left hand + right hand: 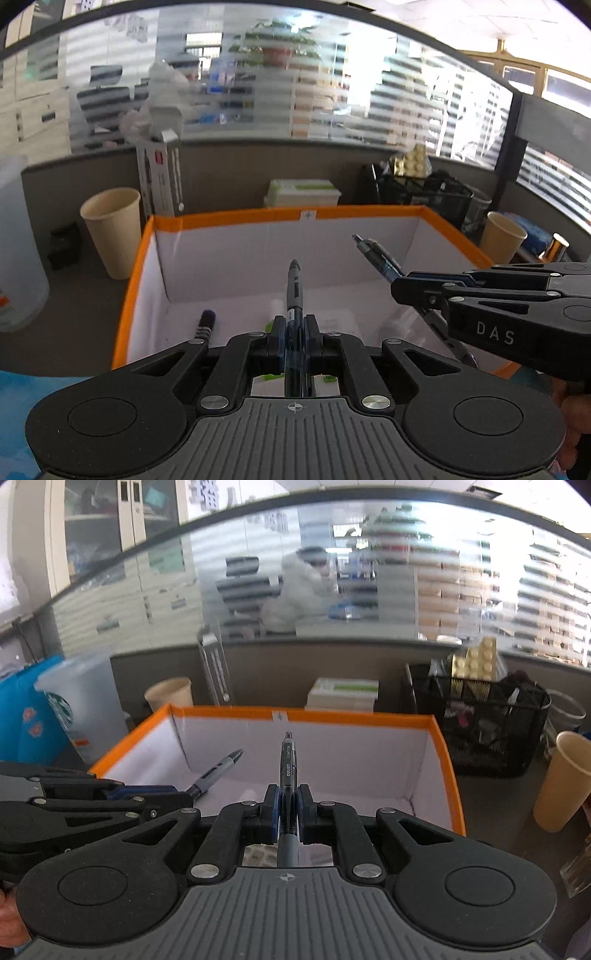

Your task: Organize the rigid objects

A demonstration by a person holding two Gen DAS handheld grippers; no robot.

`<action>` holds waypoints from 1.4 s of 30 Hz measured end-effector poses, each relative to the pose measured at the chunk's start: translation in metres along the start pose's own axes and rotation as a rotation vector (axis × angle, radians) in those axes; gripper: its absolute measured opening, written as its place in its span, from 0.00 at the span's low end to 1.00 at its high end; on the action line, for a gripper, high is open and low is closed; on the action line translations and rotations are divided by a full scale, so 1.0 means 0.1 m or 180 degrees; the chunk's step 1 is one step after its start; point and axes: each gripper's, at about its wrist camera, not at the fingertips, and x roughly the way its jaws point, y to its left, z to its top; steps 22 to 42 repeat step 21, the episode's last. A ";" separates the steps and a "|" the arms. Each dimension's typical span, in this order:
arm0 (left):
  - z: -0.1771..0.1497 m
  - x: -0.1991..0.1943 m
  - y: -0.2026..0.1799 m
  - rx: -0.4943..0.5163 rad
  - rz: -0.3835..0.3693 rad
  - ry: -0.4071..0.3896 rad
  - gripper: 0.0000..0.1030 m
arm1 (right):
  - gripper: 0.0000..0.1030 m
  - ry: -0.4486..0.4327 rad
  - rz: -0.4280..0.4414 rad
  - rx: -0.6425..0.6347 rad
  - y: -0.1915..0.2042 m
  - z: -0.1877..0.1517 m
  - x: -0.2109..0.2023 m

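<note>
Grey partition (332, 664) under striped frosted glass (369, 590), bright windows (561, 85) beyond

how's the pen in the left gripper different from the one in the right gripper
The left gripper holds its pen with the grey grip and writing tip pointing forward; the right gripper holds its pen with the dark printed barrel and clicker end forward. The left pen's barrel behind the pads looks clear bluish; the right pen's rear part is grey. Both are clamped lengthwise over the orange-rimmed box.

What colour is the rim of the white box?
Orange. The rim shows best in the right wrist view.
</note>
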 end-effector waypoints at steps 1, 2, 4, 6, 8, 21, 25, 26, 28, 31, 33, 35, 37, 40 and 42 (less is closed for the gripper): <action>-0.01 0.03 0.00 -0.0003 -0.0001 0.0021 0.09 | 0.09 0.0030 -0.0011 -0.0009 0.00 -0.02 0.03; -0.02 0.05 0.00 -0.0007 -0.0002 0.0038 0.09 | 0.09 0.0053 -0.0024 -0.0022 0.01 -0.03 0.05; -0.04 0.09 0.01 -0.0006 -0.0003 0.0071 0.09 | 0.09 0.0104 -0.0047 -0.0045 0.03 -0.04 0.09; -0.06 0.12 0.03 -0.0019 0.0000 0.0098 0.09 | 0.09 0.0144 -0.0068 -0.0063 0.04 -0.05 0.13; -0.07 0.14 0.04 -0.0030 0.0016 0.0116 0.09 | 0.09 0.0185 -0.0089 -0.0068 0.04 -0.05 0.16; -0.08 0.14 0.03 0.0058 0.0118 0.0108 0.10 | 0.10 0.0276 -0.0184 -0.0083 0.07 -0.06 0.24; -0.08 0.14 0.03 0.0058 0.0118 0.0108 0.10 | 0.10 0.0276 -0.0184 -0.0083 0.07 -0.06 0.24; -0.08 0.14 0.03 0.0058 0.0118 0.0108 0.10 | 0.10 0.0276 -0.0184 -0.0083 0.07 -0.06 0.24; -0.08 0.14 0.03 0.0058 0.0118 0.0108 0.10 | 0.10 0.0276 -0.0184 -0.0083 0.07 -0.06 0.24; -0.08 0.14 0.03 0.0058 0.0118 0.0108 0.10 | 0.10 0.0276 -0.0184 -0.0083 0.07 -0.06 0.24; -0.08 0.14 0.03 0.0058 0.0118 0.0108 0.10 | 0.10 0.0276 -0.0184 -0.0083 0.07 -0.06 0.24; -0.08 0.14 0.03 0.0058 0.0118 0.0108 0.10 | 0.10 0.0276 -0.0184 -0.0083 0.07 -0.06 0.24; -0.08 0.14 0.03 0.0058 0.0118 0.0108 0.10 | 0.10 0.0276 -0.0184 -0.0083 0.07 -0.06 0.24; -0.08 0.14 0.03 0.0058 0.0118 0.0108 0.10 | 0.10 0.0276 -0.0184 -0.0083 0.07 -0.06 0.24; -0.08 0.14 0.03 0.0058 0.0118 0.0108 0.10 | 0.10 0.0276 -0.0184 -0.0083 0.07 -0.06 0.24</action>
